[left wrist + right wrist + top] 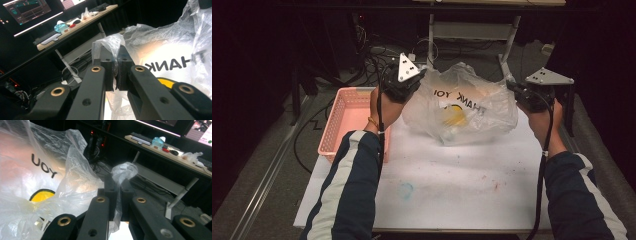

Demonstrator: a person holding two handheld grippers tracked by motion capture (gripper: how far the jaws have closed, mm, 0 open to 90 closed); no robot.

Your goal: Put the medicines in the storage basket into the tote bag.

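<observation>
A clear plastic bag (462, 107) printed with black "THANK YOU" letters and a yellow mark stands at the back middle of the white table (437, 185). My left gripper (421, 75) is shut on the bag's left handle (110, 42), which bunches up between the jaws. My right gripper (512, 86) is shut on the bag's right handle (123, 172), a twisted wad of film sticking up past the fingertips. The bag (175, 50) hangs stretched between both grippers, its bottom resting on the table. Something yellow and pale lies inside the bag (37, 187).
A pink plastic basket (346, 120) sits at the table's left edge, close to the person's left forearm. Beyond the table is a desk frame with white legs (472, 30) and cables on the floor. A desk with monitors and small items (62, 27) stands behind.
</observation>
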